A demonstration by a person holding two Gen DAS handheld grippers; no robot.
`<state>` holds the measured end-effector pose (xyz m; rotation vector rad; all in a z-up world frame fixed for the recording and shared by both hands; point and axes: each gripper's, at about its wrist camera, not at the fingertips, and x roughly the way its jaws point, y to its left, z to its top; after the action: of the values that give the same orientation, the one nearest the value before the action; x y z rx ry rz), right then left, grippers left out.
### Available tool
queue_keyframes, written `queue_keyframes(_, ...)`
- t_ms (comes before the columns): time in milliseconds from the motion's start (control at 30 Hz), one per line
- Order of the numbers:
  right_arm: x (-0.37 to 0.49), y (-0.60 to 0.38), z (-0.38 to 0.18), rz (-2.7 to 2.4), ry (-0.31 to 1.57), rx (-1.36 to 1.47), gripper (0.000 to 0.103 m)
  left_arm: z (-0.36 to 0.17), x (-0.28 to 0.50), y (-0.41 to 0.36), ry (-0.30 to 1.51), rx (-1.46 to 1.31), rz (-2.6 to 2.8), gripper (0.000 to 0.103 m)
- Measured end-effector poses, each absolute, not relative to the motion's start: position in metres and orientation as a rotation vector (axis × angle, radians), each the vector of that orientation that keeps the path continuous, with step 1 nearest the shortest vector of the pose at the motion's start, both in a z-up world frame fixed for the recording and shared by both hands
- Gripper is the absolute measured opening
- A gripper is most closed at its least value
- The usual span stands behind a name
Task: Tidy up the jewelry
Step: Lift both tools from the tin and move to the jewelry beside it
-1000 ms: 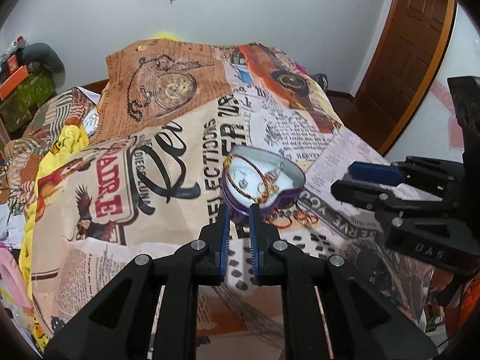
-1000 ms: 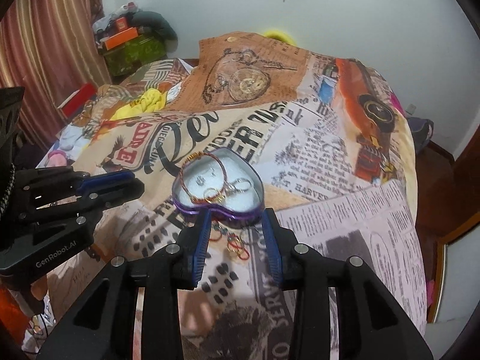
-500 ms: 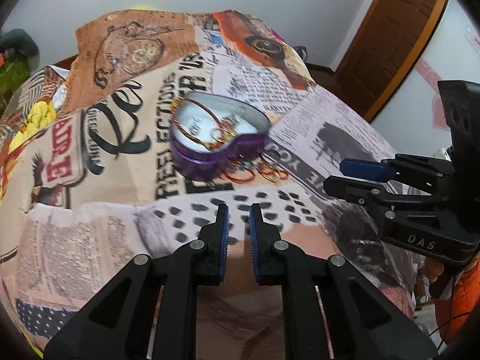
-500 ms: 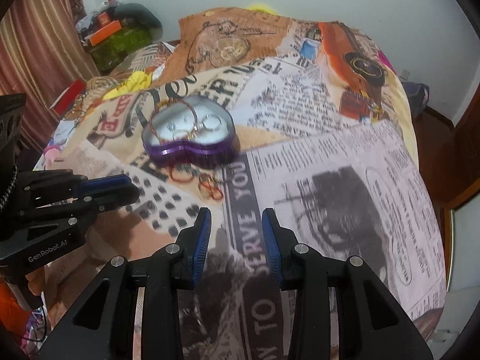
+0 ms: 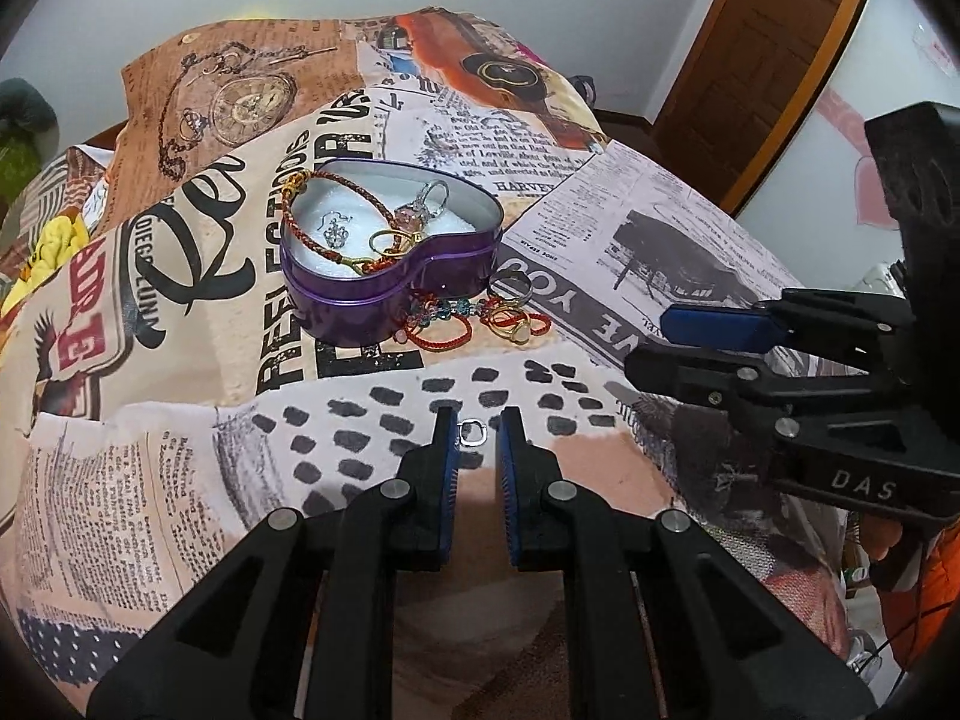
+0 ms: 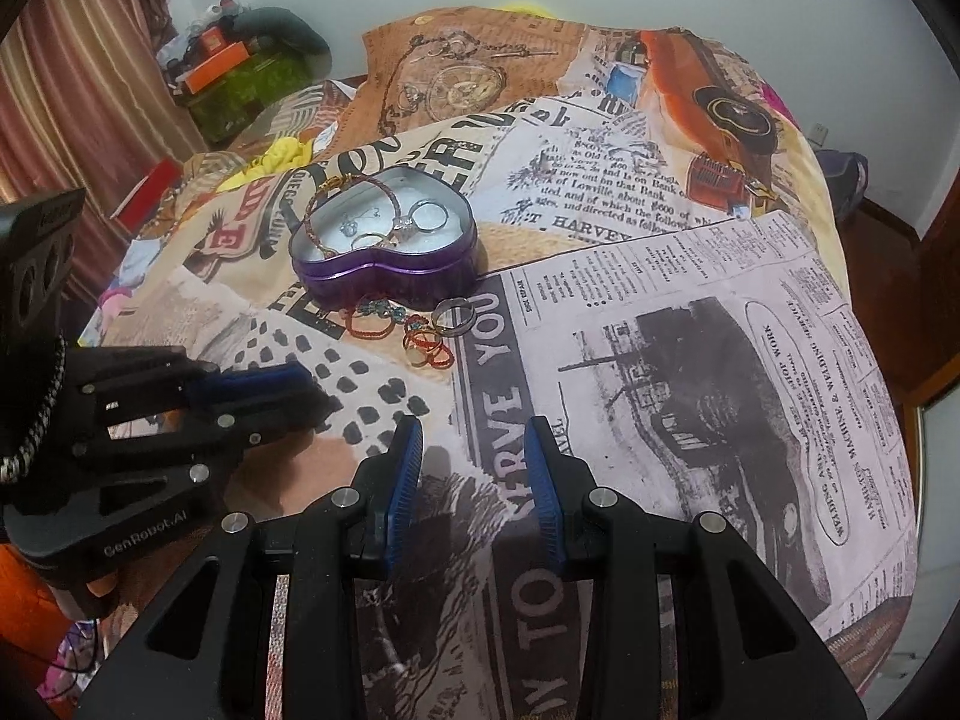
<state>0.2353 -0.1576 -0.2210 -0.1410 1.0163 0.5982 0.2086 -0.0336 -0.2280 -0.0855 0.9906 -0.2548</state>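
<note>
1. While both grippers hang tilted down over the newspaper-print bedspread (image 5: pixel 198 516), a purple heart-shaped tin (image 5: pixel 390 276) sits open on it ahead of them.
2. Inside the tin, on white padding: a braided red-and-gold bracelet (image 5: pixel 318 240), a small silver earring (image 5: pixel 336 233), gold rings (image 5: pixel 393 240), and a silver ring with a pink stone (image 5: pixel 429 201).
3. Loose pieces lie on the cloth just beside the tin's near wall: red cord loops with beads (image 5: pixel 438 330), a gold ring with a pale stone (image 5: pixel 519 330), a plain silver ring (image 6: pixel 453 315).
4. Left gripper (image 5: pixel 478 420): jaws nearly together, a narrow gap. A small silver square link (image 5: pixel 474 431) lies on the cloth between the tips; pads not pressing it, as far as visible.
5. Right gripper (image 6: pixel 474 429): jaws partly apart, nothing between them, only printed cloth beneath.
</note>
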Motion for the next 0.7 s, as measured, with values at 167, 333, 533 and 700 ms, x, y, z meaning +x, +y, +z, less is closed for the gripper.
queue_keyframes(167,0.243,-0.150,-0.228,0.606,1.031,-0.142,0.032,-0.229,0.208,-0.029,0.980,-0.105,-0.257,0.007)
queue_keyframes(333,0.252,-0.139,-0.232,0.625,1.041,-0.135,0.032,-0.226,0.208,-0.023,0.957,-0.118,-0.235,0.007)
queue_keyframes(533,0.257,-0.123,-0.235,0.648,1.028,-0.165,0.032,-0.221,0.207,-0.009,0.926,-0.134,-0.201,0.007)
queue_keyframes(700,0.260,-0.117,-0.237,0.652,1.017,-0.195,0.032,-0.224,0.207,-0.006,0.929,-0.147,-0.199,0.007)
